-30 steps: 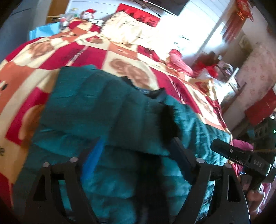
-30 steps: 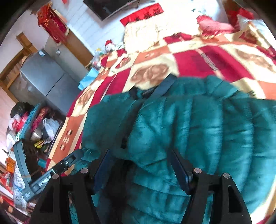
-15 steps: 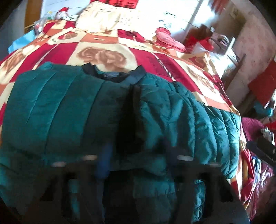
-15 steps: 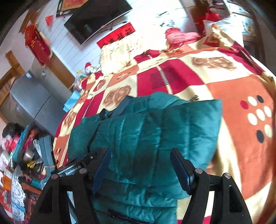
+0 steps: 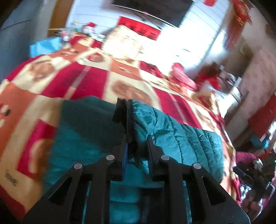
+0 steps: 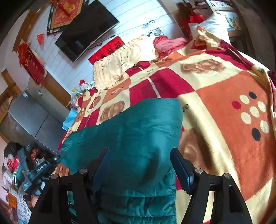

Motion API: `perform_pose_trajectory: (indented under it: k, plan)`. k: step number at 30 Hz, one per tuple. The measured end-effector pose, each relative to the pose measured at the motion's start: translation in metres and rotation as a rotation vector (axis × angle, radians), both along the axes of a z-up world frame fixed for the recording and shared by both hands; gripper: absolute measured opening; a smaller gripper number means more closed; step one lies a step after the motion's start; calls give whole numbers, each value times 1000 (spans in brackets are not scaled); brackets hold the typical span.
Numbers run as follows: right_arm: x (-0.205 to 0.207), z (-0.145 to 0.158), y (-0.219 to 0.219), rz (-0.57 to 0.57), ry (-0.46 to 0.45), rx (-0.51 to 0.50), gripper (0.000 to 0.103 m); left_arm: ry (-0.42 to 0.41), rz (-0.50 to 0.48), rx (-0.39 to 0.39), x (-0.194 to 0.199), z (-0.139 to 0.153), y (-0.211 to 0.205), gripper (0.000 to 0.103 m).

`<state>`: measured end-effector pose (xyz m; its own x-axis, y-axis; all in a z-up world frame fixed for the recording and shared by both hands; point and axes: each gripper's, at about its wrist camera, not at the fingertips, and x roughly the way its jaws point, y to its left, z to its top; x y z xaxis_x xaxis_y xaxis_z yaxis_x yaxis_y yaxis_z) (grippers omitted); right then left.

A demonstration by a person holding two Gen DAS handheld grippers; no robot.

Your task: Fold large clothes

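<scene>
Since a second earlier, the left gripper point(image 5: 136, 146) had clenched on the jacket's point(image 5: 181, 137) front edge; the right gripper point(image 6: 139, 165) stayed released. Lifting slowly would keep the fold square.

Each camera sits on a gripper and looks forward and down along its two black fingers, which fill the bottom of the frame. The left view is very near the green jacket point(image 5: 181, 137) in the middle of its frame and is blurry. The right view is near the same jacket point(image 6: 131, 131) too. Both look across the bed blanket point(image 5: 81, 79) point(image 6: 224, 106) to the far wall at the top, with the dark TV point(image 5: 155, 6) point(image 6: 86, 31) on it.
</scene>
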<state>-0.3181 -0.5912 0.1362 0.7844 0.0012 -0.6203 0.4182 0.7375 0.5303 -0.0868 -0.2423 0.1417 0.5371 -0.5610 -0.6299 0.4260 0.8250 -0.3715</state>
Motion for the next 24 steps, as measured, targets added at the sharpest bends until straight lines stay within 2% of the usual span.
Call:
perform_pose_trajectory:
  k: [6, 10, 13, 15, 17, 18, 20, 22, 24]
  plan:
    - [37, 0, 24, 54, -2, -26, 69, 100, 114, 1, 25, -39, 57, 18]
    - [77, -8, 49, 134, 10, -45, 69, 119, 124, 36, 27, -61, 63, 18]
    - [109, -33, 65, 194, 68, -18, 69, 120, 108, 71, 25, -68, 58, 18]
    - [130, -62, 75, 217, 171, -21, 69, 122, 100, 82, 24, -67, 57, 23]
    - [136, -77, 82, 224, 218, -54, 69, 122, 100, 81, 25, -64, 62, 34]
    - [136, -78, 85, 230, 225, -75, 69, 116, 107, 75, 25, -60, 65, 37]
    - [133, -71, 88, 239, 229, -94, 69, 87, 134, 38, 23, -50, 75, 58]
    - [126, -58, 86, 225, 212, -101, 69, 45, 170, -11, 20, -39, 83, 67]
    - [122, -48, 82, 203, 186, -124, 69, 4, 185, -15, 18, -31, 83, 67]
